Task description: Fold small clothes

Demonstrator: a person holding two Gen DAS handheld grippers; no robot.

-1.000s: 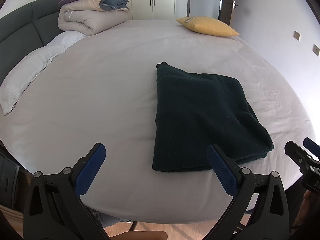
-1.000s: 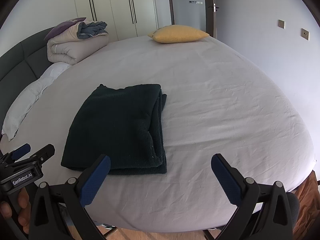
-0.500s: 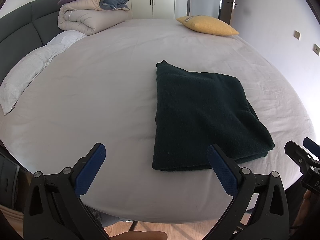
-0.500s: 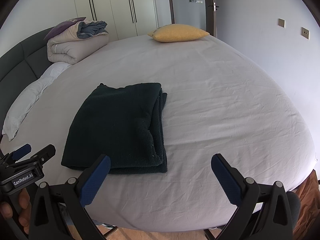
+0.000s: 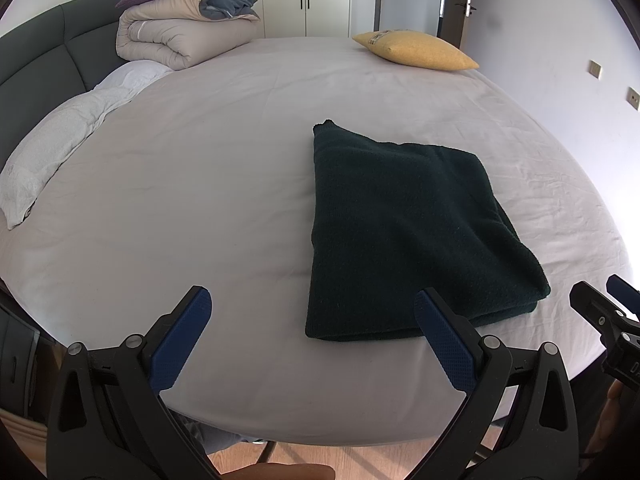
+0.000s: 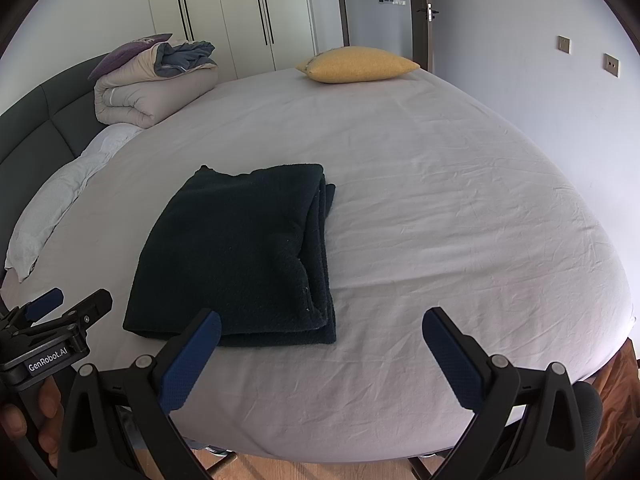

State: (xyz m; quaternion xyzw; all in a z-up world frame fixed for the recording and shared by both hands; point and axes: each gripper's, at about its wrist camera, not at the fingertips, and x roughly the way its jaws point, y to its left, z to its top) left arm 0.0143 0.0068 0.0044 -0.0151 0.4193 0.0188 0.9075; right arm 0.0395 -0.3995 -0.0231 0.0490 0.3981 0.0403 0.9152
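Note:
A dark green garment point(image 5: 408, 232) lies folded into a neat rectangle on the pale sheet of the bed point(image 5: 200, 184); it also shows in the right wrist view point(image 6: 240, 252). My left gripper point(image 5: 312, 308) is open and empty, held back at the bed's near edge, left of the garment's near end. My right gripper point(image 6: 320, 324) is open and empty, at the near edge, just right of the garment's near corner. Each gripper shows at the edge of the other's view, the right one point(image 5: 612, 312) and the left one point(image 6: 60, 312).
A yellow pillow point(image 6: 356, 65) lies at the far side of the bed. A folded duvet stack point(image 5: 184, 38) sits by the dark headboard point(image 5: 36, 68), with a white pillow point(image 5: 60, 148) below it. Wardrobe doors and a wall stand beyond.

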